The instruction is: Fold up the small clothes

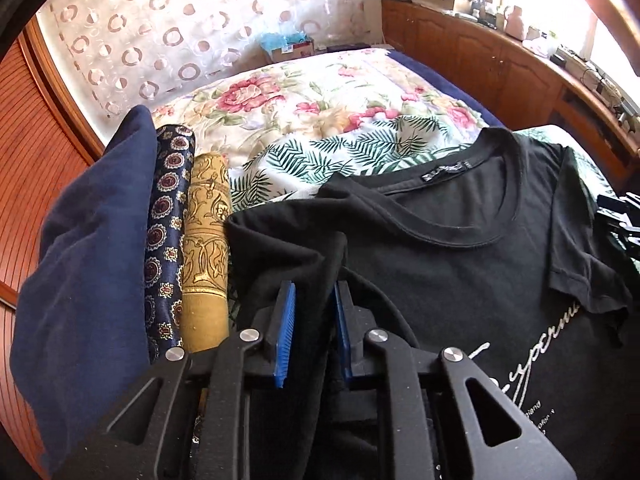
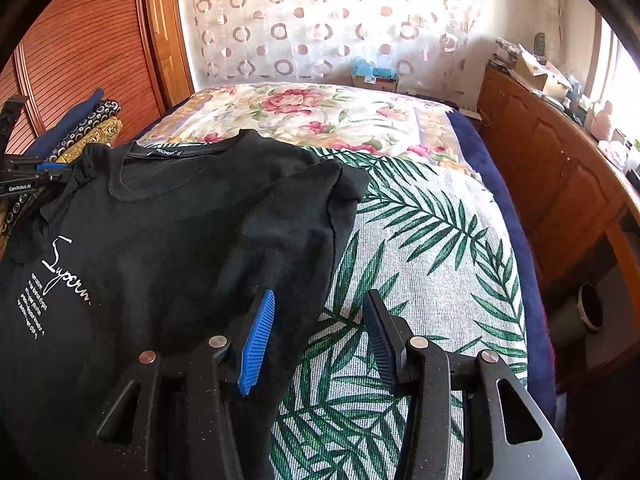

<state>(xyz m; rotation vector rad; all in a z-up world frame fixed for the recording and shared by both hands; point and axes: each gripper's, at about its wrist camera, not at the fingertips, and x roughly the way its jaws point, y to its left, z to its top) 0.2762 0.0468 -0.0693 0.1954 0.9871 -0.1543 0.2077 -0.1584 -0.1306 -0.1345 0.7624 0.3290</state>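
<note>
1. The left gripper (image 1: 314,312) sits nearest its camera, its blue pads (image 1: 285,332) drawn close together on a bunched fold of the black T-shirt (image 1: 460,264). The cloth rises in a ridge between the two jaws and the pads press on it.
2. The right gripper (image 2: 320,316) stands about half open over the shirt's other side. Its left pad (image 2: 258,340) hangs over the black cloth and its right pad over the leaf-print cover (image 2: 420,240). Nothing is clamped between them; whether the left pad touches the cloth, I cannot tell.
3. The black T-shirt lies face up on the leaf-print cover on the bed, its collar toward the far end and white script across its chest. In the right view one sleeve (image 2: 344,184) is folded in over the body.
4. Just beside the shirt, on the left, three folded cloths stand in a row: a plain navy one (image 1: 92,248), a navy patterned one (image 1: 166,232) and a gold one (image 1: 206,256).
5. Beyond the leaf print lies a flowered bedspread (image 1: 288,100).
6. A sheer curtain with ring shapes (image 2: 320,20) hangs behind the bed.
</note>
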